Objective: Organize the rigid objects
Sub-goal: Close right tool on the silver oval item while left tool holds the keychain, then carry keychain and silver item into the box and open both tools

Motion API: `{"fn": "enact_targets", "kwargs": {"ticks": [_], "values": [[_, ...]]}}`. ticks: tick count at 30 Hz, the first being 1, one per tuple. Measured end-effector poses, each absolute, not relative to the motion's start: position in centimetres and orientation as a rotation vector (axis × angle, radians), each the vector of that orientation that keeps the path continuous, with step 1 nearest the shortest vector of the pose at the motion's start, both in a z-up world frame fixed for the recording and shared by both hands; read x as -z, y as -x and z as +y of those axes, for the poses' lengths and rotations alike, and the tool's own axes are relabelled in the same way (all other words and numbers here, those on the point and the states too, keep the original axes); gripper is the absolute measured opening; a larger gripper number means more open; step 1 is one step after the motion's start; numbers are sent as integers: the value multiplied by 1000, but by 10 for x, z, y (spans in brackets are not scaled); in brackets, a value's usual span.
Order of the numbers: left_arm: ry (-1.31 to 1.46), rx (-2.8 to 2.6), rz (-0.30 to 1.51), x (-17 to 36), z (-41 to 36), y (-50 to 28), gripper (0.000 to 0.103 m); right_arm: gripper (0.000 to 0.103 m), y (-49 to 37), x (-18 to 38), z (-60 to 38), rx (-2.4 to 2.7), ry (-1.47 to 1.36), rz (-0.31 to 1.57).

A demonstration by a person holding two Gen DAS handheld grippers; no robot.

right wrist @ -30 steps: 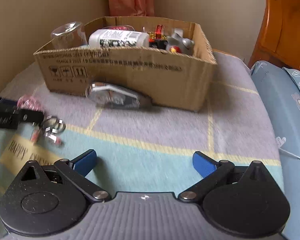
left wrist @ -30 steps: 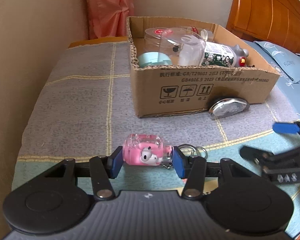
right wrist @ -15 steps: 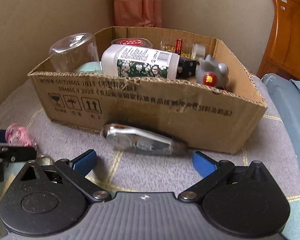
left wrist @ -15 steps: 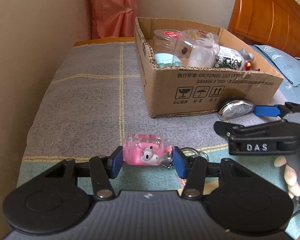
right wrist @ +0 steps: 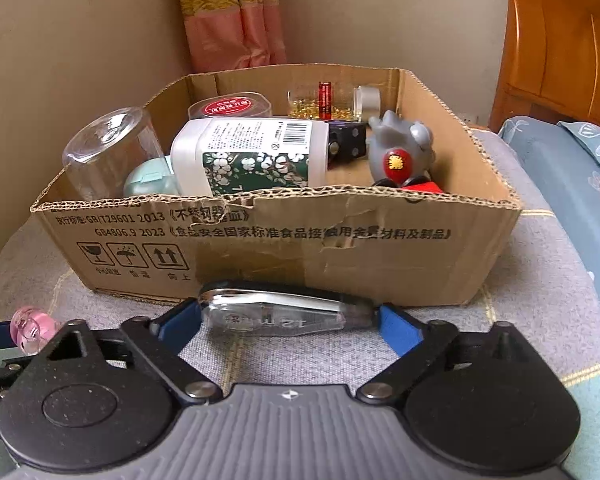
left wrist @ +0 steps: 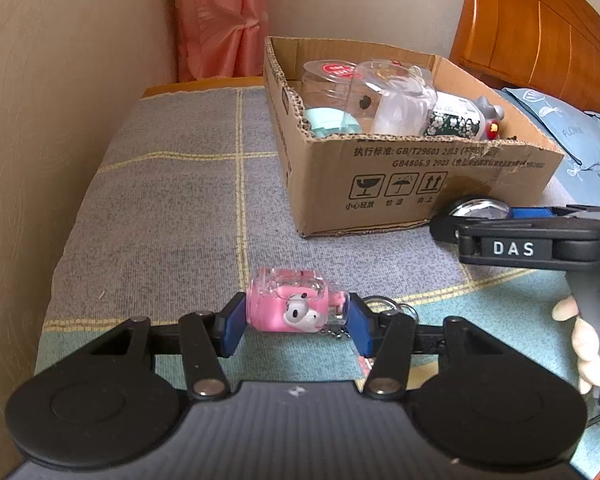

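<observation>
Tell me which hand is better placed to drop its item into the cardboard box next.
Left. The left gripper is already clamped on the pink keychain, while the right gripper is closing around the correction tape on the bed, right against the cardboard box.

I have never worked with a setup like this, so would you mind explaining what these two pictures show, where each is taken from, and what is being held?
There is no robot here: a person holds a two-finger gripper tool in each hand, and each tool carries a wide-angle camera looking forward along its fingers.

The left camera's picture shows the left gripper clamped on a pink keychain charm; its blue pads press both ends, though its jaws are just starting to open. The black tool at that picture's right edge is the right gripper, seen from the side.

The right camera's picture shows the right gripper closing around a clear correction-tape dispenser lying on the blanket against the cardboard box. I cannot tell whether the pads touch it yet.

The box already holds a white flowered bottle, an upturned glass, a grey toy and other small items.
</observation>
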State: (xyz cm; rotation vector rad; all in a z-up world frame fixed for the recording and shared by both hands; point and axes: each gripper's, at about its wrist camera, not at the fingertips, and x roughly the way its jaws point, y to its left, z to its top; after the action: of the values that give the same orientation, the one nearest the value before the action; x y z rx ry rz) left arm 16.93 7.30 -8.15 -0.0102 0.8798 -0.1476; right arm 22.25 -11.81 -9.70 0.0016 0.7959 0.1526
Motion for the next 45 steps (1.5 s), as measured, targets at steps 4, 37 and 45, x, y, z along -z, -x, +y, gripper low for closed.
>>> {"fn": "enact_targets", "kwargs": {"ticks": [4, 37, 45], "values": [[-11, 157, 877, 81, 72, -170, 54, 93, -222, 98, -123, -164, 9, 796], [-108, 291, 896, 26, 69, -169, 51, 93, -175, 42, -149, -366, 220, 787], [-152, 358, 850, -17, 58, -162, 50, 93, -167, 10, -153, -460, 259, 768]]}}
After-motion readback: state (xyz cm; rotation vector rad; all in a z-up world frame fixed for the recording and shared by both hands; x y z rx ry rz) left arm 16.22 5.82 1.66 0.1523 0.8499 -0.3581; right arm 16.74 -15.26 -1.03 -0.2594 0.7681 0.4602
